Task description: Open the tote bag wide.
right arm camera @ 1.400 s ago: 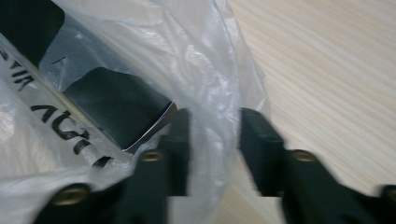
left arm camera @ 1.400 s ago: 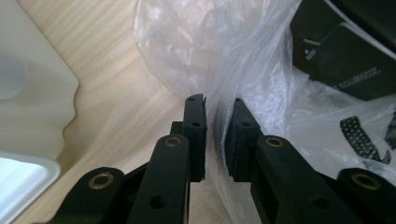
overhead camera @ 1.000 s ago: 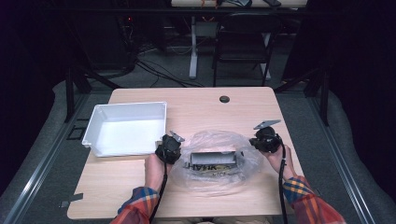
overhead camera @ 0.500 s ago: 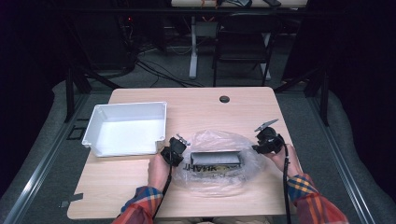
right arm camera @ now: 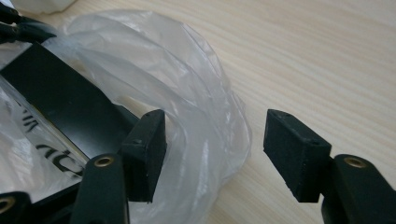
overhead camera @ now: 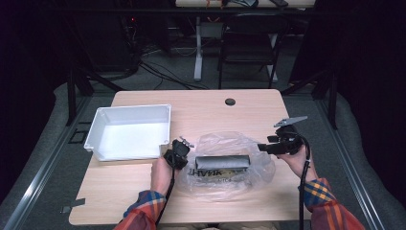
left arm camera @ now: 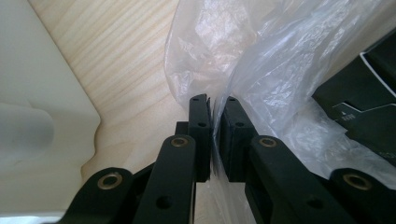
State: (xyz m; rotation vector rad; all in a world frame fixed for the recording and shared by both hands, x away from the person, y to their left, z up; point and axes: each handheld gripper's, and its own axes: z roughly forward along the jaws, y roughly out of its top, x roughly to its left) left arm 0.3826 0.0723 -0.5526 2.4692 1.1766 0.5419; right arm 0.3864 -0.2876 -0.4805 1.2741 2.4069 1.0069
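- The clear plastic bag [overhead camera: 225, 163] lies near the table's [overhead camera: 249, 103] front edge, right of the middle, with a dark long box [overhead camera: 222, 162] inside.
- The left gripper [left arm camera: 213, 105] is pinching the bag's left edge, just beside the white tray [overhead camera: 129, 132].
- The right gripper [right arm camera: 215, 126] has just been opening; its jaws stand spread above the bag's right edge, pressing on nothing.

Fixed overhead looking forward and down; two close jaw-mounted views.
All sharing the plastic bag [overhead camera: 225, 163] on the table [overhead camera: 249, 105].
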